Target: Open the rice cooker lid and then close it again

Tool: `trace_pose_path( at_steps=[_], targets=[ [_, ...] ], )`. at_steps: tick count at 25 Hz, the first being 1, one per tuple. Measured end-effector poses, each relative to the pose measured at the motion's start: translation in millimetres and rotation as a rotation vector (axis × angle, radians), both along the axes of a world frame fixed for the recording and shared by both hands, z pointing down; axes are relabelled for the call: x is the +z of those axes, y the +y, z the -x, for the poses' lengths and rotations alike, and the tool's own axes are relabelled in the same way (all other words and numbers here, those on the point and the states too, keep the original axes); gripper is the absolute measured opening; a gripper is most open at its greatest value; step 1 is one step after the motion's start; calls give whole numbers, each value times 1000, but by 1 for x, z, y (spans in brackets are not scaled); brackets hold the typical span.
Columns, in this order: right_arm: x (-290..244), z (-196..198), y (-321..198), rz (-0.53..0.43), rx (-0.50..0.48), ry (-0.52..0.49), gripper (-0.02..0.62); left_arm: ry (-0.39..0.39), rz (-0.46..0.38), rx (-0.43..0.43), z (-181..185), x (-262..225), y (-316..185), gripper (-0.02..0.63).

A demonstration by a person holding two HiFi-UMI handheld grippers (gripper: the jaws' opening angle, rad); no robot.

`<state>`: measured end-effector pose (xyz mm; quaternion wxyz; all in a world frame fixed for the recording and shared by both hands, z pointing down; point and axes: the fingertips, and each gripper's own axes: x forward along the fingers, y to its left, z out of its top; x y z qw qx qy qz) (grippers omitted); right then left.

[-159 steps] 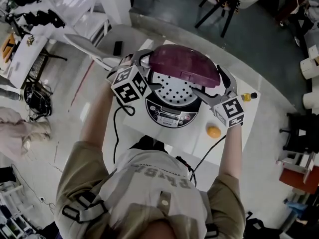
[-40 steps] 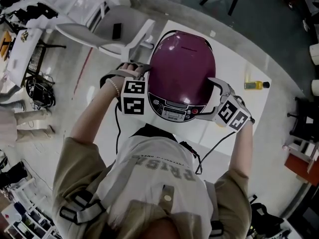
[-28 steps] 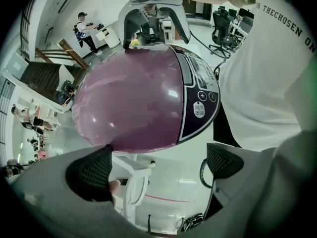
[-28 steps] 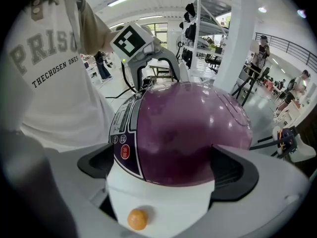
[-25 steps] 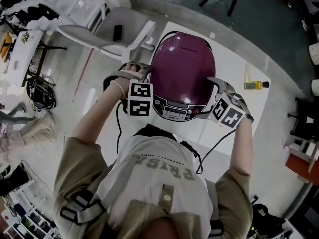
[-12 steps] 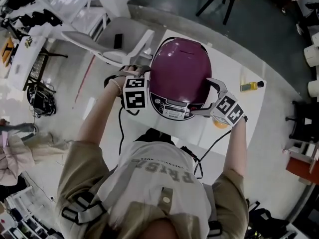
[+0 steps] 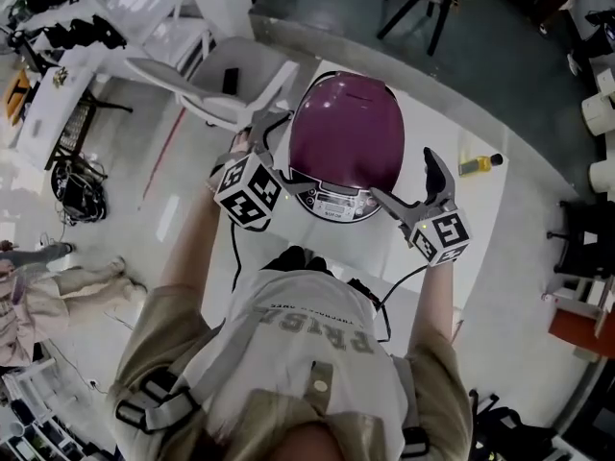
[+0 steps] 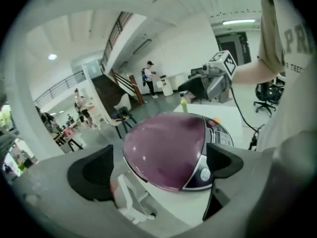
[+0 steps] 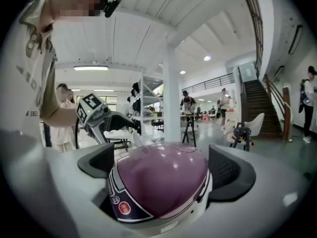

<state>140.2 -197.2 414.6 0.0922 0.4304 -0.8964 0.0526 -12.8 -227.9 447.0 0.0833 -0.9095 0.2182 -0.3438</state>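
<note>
**A:** What has changed from a moment ago?

**B:** Your tongs. Half a second back they sat close against the cooker's flanks, and now you've drawn both off toward yourself. The left gripper hangs just off the left side of the cooker. The right gripper hangs off its front right. Neither seems to touch it.

**A:** And the jaws?

**B:** Both pairs are spread wide and hold nothing. Each gripper view frames the purple dome between its jaws, but the cooker lies beyond the tips, not in a grip.

**A:** The lid?

**B:** It's down. The lid lies flat over the body, whereas several seconds ago it stood raised. I'd judge it latched, because no gap shows along the seam in the right gripper view. A click can't be read from pictures, though.

**A:** Where is the cooker?

**B:** It stands on the white table with its panel facing you. A yellow bottle lies well to its right.

**A:** So what does that mean for the job?

**B:** You opened it and then shut it, so both halves look done. Backing off with your jaws released reads as the finish. If you doubt the latch, a light press on the lid's front edge would settle it.
</note>
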Motion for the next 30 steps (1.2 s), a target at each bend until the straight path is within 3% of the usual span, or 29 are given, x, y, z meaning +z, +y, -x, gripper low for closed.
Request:
trace_pose_path(
  at_steps=[6,7,9,11,15,21,26,30],
  targets=[
    [-21,9,10,-121,135,-24,564,285,-135,-238,-2,-44,-4,574],
    [-23,11,12,-128,154,-36,558,330,-151,-276,0,-51,-2,532],
    [-28,11,15,-129,199,-103,529,418,-180,-349,4,-64,3,311],
    [-33,7,18,-131,251,-176,460,476,-194,-412,8,-71,7,278],
    [-34,1,21,-134,331,-209,332,487,-243,-499,16,-73,13,226],
    [-35,0,27,-152,382,-196,178,557,-250,-637,32,-74,14,70],
    [-42,3,30,-202,404,-131,92,568,-260,-669,35,-74,16,8],
    [-44,2,31,-209,430,-133,36,577,-282,-655,31,-78,20,8]
  ],
)
